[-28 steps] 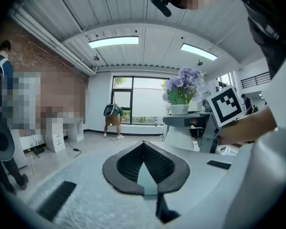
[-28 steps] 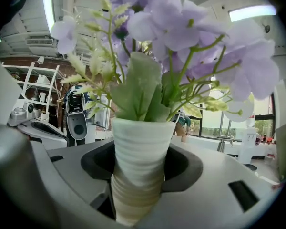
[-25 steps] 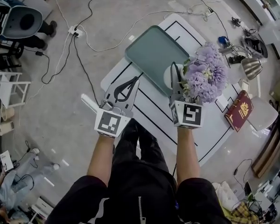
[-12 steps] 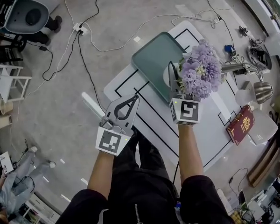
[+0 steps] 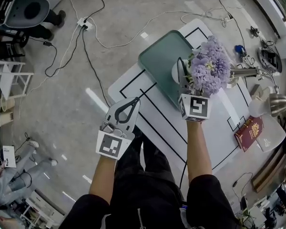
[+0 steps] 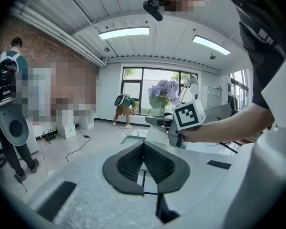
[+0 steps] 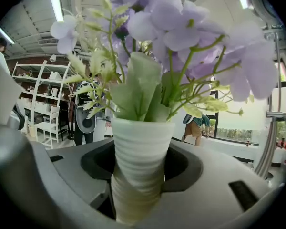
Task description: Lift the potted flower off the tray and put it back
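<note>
Lilac artificial flowers in a white ribbed pot, pinched at the pot's waist between the jaws of my right gripper and held over the near right edge of the grey-green rounded rectangular tray. I judge the lift done and the set-down left to do. I cannot tell whether the pot's base touches the tray. My left gripper, jaws pressed together on nothing, hangs off the tray's near left corner, at the edge of the white black-lined table.
</note>
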Tool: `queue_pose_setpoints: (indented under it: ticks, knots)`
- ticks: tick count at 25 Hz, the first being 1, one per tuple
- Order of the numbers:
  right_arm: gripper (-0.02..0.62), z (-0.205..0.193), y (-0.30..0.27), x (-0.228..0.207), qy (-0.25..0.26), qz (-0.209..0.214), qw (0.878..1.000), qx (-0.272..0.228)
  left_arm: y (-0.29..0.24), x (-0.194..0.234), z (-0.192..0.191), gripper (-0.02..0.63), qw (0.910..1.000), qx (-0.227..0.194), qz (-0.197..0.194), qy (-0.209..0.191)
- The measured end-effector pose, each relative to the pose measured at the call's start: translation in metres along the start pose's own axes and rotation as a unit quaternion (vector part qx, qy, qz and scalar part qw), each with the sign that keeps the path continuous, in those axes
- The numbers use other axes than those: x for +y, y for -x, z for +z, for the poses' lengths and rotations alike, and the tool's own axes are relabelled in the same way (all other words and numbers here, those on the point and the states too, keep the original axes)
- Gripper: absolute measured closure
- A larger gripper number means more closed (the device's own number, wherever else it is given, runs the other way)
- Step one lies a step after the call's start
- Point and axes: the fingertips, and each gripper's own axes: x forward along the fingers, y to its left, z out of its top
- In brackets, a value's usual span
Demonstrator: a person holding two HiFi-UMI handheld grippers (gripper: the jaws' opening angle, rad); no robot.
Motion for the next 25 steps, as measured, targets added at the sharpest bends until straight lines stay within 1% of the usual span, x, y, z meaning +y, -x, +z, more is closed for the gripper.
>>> queue_pose_setpoints:
  ticks: [7, 19, 25]
  knots:
    - [0.347, -0.009, -0.008, -0.006, -0.014, -0.004, 1.0, -0.001, 0.002, 0.004, -0.009, 0.603, 0.9999, 0.009, 0.006, 0.011]
    - [0.347, -0.015, -0.001, -0.012, -0.026, -0.011, 0.999, -0.024, 0.002, 0.0, -0.018, 0.603, 0.9997, 0.017, 0.01, 0.014]
    - [0.347, -0.015, -0.001, -0.007, -0.015, -0.005, 1.0, -0.023, 0.006, 0.001, -0.016, 0.603, 0.9997, 0.015, 0.011, 0.015]
